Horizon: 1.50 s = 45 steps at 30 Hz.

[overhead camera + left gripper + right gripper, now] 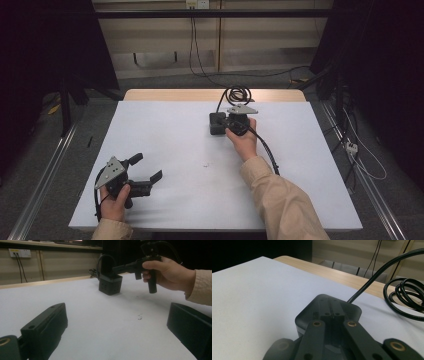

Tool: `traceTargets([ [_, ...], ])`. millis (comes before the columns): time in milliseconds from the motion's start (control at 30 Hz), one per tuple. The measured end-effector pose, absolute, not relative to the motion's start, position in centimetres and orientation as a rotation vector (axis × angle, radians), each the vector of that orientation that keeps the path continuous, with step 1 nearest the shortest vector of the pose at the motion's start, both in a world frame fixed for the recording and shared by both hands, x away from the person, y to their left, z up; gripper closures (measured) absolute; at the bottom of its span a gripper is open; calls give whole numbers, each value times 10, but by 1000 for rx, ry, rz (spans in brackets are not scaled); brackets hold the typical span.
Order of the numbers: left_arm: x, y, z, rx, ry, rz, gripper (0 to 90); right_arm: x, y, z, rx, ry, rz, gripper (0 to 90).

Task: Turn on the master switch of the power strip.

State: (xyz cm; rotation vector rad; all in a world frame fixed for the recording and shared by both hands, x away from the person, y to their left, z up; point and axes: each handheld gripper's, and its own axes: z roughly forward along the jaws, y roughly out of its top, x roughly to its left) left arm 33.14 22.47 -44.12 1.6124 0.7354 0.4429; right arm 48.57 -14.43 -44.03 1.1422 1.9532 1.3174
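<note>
One white table (165, 145), wooden edge, dark floor

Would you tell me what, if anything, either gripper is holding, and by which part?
Nothing is held. The right gripper, jaws shut, hovers over the black box; the left gripper is open above the table.

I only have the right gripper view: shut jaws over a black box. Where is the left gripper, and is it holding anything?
Observer: The left gripper is over the near left part of the table, jaws open with nothing between them.
Operator: Is my right gripper touching the box?
Observer: In the left gripper view, the right gripper points level over the top of the black box. I cannot tell whether they touch.
Operator: Is anything lying loose between the hands?
Observer: A tiny dark speck lies on the white surface.
</note>
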Motion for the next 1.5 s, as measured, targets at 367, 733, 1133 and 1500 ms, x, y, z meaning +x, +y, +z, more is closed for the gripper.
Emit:
traceTargets([
  [367, 331, 224, -441, 1606, 736, 444, 27, 485, -143, -442, 1112, 1955, 1316, 900],
  [733, 330, 224, -440, 1608, 733, 447, 27, 485, -144, -443, 1099, 1958, 1314, 900],
  [1133, 330, 224, -440, 1610, 730, 449, 27, 485, -143, -444, 1092, 1961, 1310, 900],
  [1500, 330, 224, -440, 1610, 729, 448, 27, 485, -144, -445, 1093, 1953, 1324, 900],
])
